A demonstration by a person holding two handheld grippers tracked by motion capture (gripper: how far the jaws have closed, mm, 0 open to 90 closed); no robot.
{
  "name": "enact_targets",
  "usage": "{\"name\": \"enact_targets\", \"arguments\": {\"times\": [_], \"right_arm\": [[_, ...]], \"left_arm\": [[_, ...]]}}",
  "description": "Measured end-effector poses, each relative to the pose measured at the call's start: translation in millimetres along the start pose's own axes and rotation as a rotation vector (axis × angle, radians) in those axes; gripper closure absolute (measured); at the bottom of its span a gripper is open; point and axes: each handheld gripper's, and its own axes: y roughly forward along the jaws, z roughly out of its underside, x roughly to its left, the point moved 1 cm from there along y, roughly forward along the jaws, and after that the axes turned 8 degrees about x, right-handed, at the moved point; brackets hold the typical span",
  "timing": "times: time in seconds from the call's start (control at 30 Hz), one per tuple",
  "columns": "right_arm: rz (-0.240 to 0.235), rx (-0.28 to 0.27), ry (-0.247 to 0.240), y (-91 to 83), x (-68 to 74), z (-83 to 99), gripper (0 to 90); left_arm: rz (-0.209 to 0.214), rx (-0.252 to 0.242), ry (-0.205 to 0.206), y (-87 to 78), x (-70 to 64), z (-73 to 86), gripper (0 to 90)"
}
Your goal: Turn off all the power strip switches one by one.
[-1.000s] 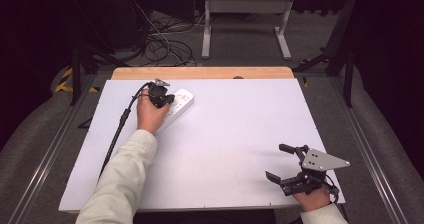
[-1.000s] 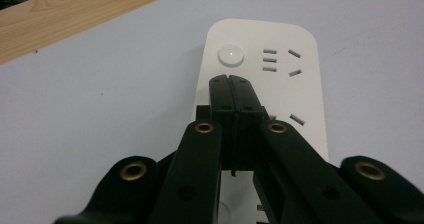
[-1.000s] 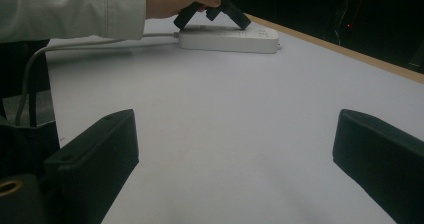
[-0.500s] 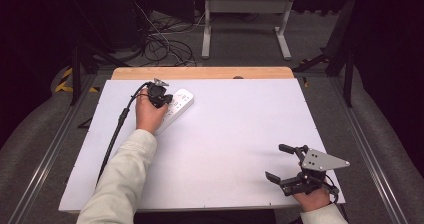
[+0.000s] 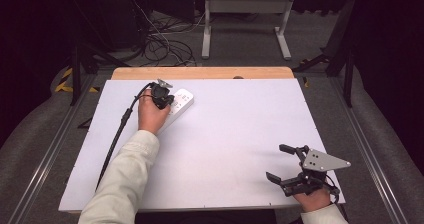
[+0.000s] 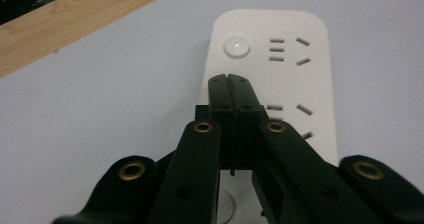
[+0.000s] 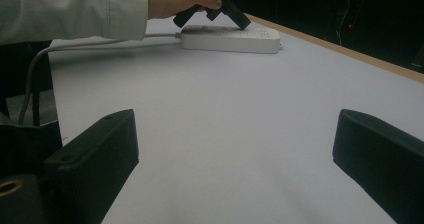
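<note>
Power strip [image 6: 272, 84], white, flat on the worktop [image 5: 225, 149] near its far left edge, round switch [image 6: 237, 46] toward the far end. Left gripper [image 6: 231, 79]: fingers pressed together, tips poised over the strip just short of the switch; contact with the casing cannot be told. Press of the switch apparently not yet made; that step remains. Right gripper [image 5: 281, 161]: fingers wide apart, idle at the near right corner. Against the earlier frames: both grippers and the strip unchanged in place.
</note>
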Motion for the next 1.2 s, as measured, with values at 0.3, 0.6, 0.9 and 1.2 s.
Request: {"name": "enact_targets", "arguments": {"times": [0.3,0.6,0.9,1.2], "right_arm": [[0.002,0.007,-0.003,1.0,1.0,-0.7,4.9],[-0.002,0.003,0.001,1.0,0.3,-0.2,5.0],[-0.002,0.004,0.000,0.9,0.7,-0.1,5.0],[-0.004,0.004,0.002,0.7,0.6,0.2,4.9]], "left_arm": [[0.009,-0.013,0.000,0.1,2.9,1.8,90.0],[0.016,-0.014,-0.012,0.9,2.0,1.4,90.0],[0.002,-0.009,0.000,1.2,0.5,0.8,90.0],[-0.058,0.005,0.042,2.0,-8.6,-1.0,90.0]]}}
